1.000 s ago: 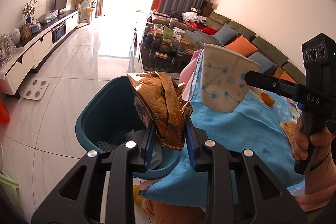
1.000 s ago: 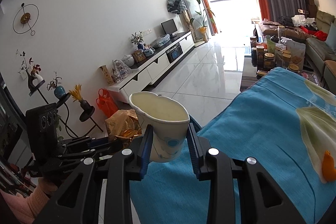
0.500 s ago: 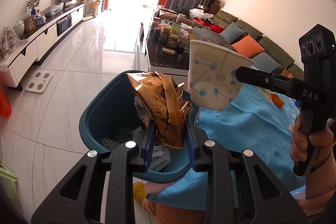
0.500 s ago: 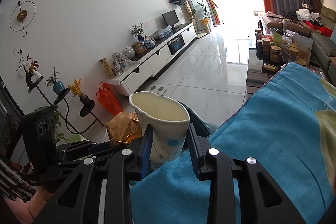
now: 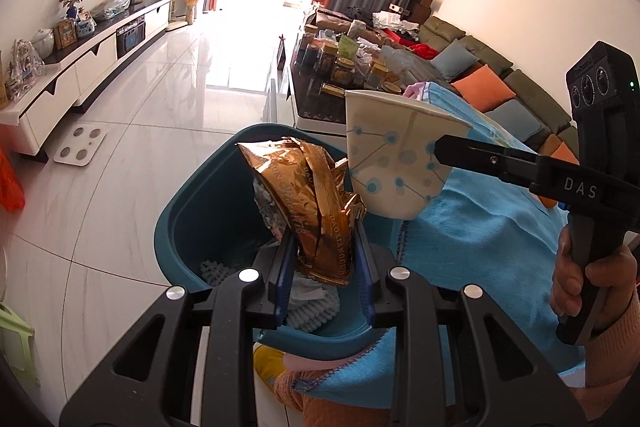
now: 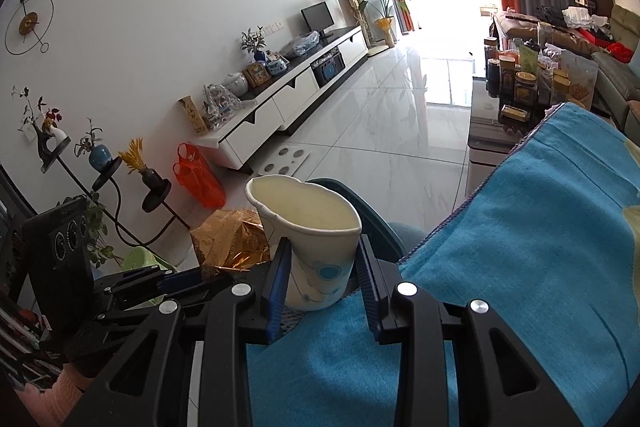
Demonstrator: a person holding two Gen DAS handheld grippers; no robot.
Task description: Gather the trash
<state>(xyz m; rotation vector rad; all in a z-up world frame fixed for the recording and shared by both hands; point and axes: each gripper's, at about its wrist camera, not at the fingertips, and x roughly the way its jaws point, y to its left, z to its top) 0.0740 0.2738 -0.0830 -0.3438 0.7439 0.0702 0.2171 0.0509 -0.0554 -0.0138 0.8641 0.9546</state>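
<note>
The left hand-held gripper point(image 5: 324, 275), clenched on a gold wrapper point(image 5: 308, 203), hung directly above the teal bin point(image 5: 192, 219); the right hand-held gripper point(image 6: 322, 283), grasping 1 paper cup point(image 6: 308, 227), hung nearer the surface's point(image 6: 540, 267) edge

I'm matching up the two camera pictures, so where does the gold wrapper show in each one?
Left wrist: gold wrapper at centre, clamped in the left gripper, over the teal bin.
Right wrist: gold wrapper lower left, just left of the paper cup.
Shared landmark: the paper cup, held by the right gripper.

bin point(image 5: 188, 227) floor mostly hidden by wrapper point(image 5: 308, 195), jar labels point(image 5: 344, 67) unreadable
</note>
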